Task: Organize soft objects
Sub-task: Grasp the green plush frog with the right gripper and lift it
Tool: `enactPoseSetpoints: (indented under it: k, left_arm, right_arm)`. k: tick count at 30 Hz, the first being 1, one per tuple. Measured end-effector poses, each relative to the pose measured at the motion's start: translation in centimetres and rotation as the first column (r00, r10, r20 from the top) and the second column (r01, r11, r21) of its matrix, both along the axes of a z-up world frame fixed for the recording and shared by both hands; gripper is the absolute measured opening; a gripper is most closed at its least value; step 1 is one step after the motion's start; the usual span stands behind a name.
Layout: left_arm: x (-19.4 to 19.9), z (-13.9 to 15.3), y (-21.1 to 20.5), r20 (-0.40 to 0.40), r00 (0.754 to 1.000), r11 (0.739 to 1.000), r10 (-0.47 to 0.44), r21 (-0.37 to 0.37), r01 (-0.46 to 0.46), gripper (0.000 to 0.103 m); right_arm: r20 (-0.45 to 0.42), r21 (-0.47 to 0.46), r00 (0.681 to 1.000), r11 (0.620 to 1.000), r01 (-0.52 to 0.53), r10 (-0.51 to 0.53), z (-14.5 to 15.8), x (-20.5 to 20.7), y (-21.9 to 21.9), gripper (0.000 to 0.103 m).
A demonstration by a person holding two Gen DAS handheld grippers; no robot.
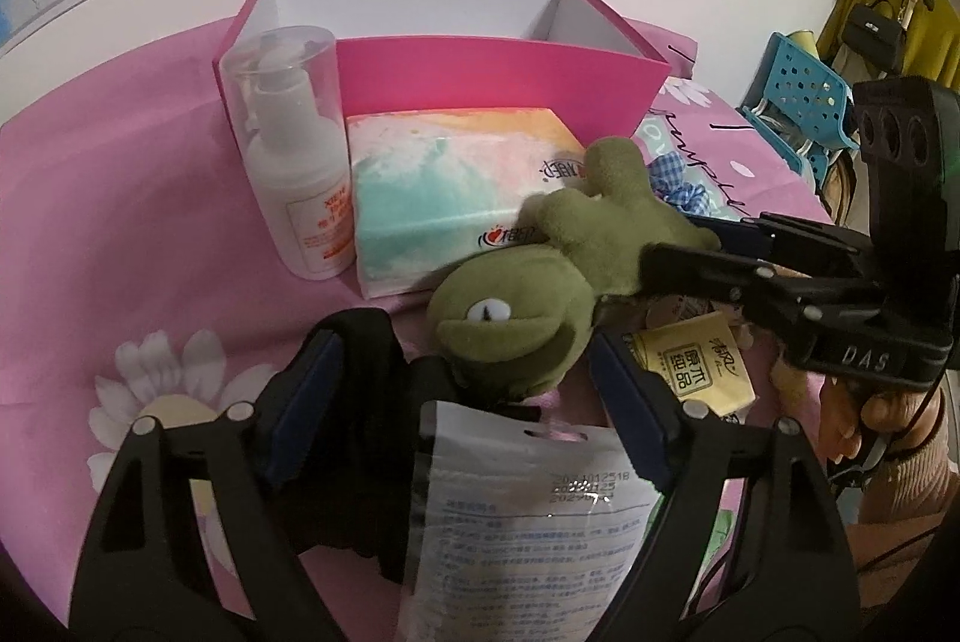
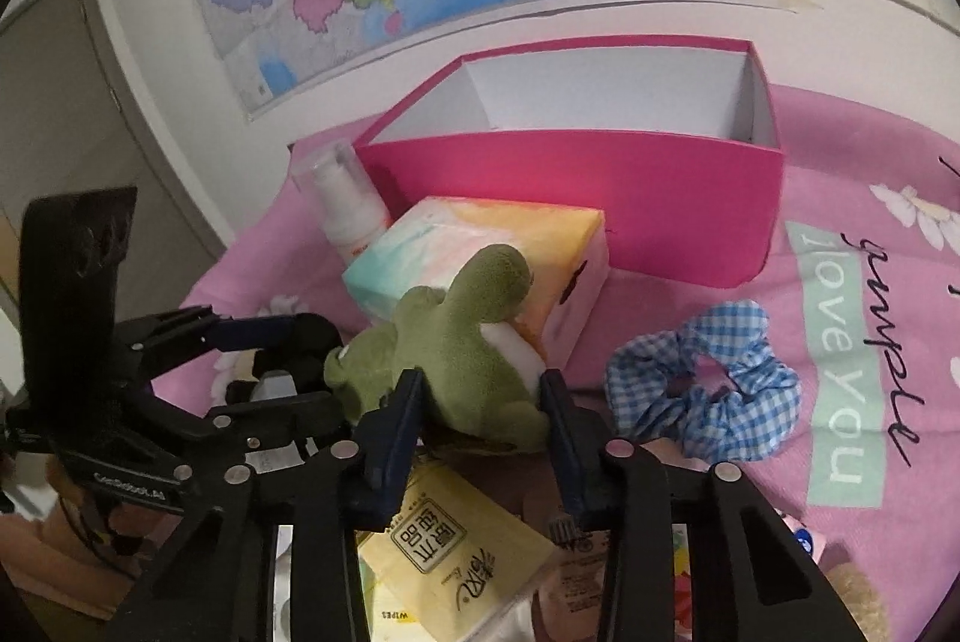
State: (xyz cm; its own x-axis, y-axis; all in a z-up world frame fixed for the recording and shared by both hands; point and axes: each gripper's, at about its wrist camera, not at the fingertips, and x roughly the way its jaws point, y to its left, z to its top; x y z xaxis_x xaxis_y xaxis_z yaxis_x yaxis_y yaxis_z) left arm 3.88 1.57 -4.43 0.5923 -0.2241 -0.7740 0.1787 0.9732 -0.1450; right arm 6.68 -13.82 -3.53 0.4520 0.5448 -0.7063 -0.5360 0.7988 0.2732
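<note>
Pink box open-topped, nothing visible inside, tissue pack against its front.

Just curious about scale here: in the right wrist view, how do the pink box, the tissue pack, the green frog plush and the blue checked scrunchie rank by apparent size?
Largest to smallest, as they look:
1. pink box
2. tissue pack
3. green frog plush and blue checked scrunchie: about alike, and both sit nearer the camera, so I would not rank them.

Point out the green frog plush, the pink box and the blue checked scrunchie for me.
green frog plush [image 1: 510, 318]: left wrist view, on its head.
pink box [image 2: 570, 186]: right wrist view, on its near wall.
blue checked scrunchie [image 2: 744, 402]: right wrist view, on its right-hand folds.
</note>
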Motion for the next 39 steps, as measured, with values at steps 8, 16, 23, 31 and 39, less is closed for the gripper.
enactPoseSetpoints:
  k: [8, 16, 23, 31, 39]
  left_arm:
    - [-0.3, 0.6, -1.5, 0.006, 0.995, 0.995, -0.095, -0.011, 0.095, 0.084]
    - [-0.3, 2.6, -2.0, 0.043, 0.991, 0.991, -0.129, -0.041, 0.13, 0.074]
    - [0.3, 6.0, -2.0, 0.126, 0.983, 0.99, -0.137, -0.016, 0.14, 0.072]
    - [3.6, 9.7, -1.3, 0.195, 0.976, 0.995, -0.099, 0.02, 0.097, 0.072]
    - [9.0, 10.1, -0.7, 0.171, 0.985, 0.997, -0.038, 0.066, 0.027, 0.072]
  right_arm:
    - [-0.032, 0.138, 0.999, 0.99, 0.022, -0.018, 1.2, -0.4, -2.3, 0.035]
    - [0.001, 0.203, 1.0, 0.979, -0.007, 0.007, 4.0, -1.3, -2.6, 0.035]
    - [0.075, 0.22, 0.997, 0.975, -0.019, 0.002, 7.6, -0.4, -2.6, 0.035]
    - [0.152, 0.23, 0.988, 0.973, -0.029, -0.007, 10.8, 3.5, -1.5, 0.035]
    - [0.108, 0.238, 0.994, 0.971, -0.001, -0.026, 9.6, 8.8, 0.1, 0.036]
